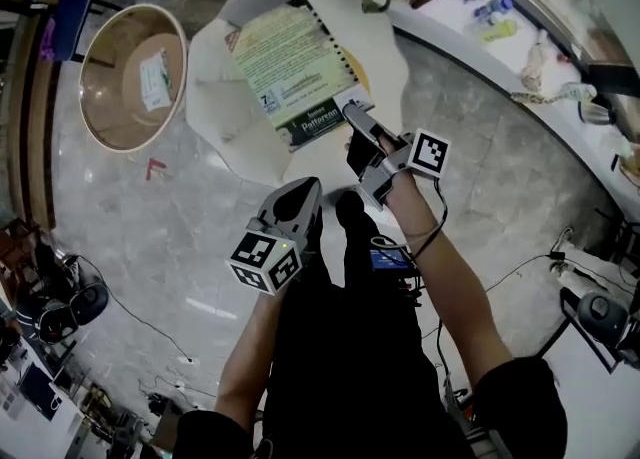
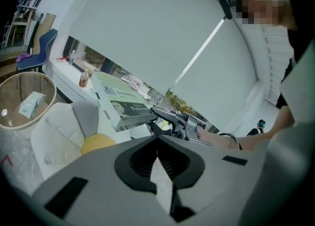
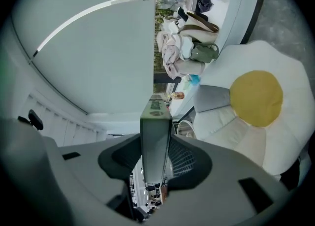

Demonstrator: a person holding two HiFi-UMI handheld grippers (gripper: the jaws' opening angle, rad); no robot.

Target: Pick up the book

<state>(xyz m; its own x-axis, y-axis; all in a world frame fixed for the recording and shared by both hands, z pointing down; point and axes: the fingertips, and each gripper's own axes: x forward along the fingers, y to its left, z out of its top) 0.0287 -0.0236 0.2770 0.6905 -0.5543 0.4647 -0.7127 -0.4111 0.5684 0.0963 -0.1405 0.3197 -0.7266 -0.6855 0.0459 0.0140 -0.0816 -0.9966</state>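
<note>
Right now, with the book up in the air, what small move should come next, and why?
Probably just hold it steady. The right gripper pinches the book only at its near edge, so most of it overhangs above the white cushion. The left gripper is shut and empty, free to support it.

Right gripper (image 1: 357,119) clamped; left gripper (image 1: 297,193) closed, empty.

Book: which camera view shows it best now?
Head view: the book shows its whole cover, pinched at a corner by the right hand-held gripper. The left gripper view shows it obliquely; the right gripper view shows only its edge between the jaws.
</note>
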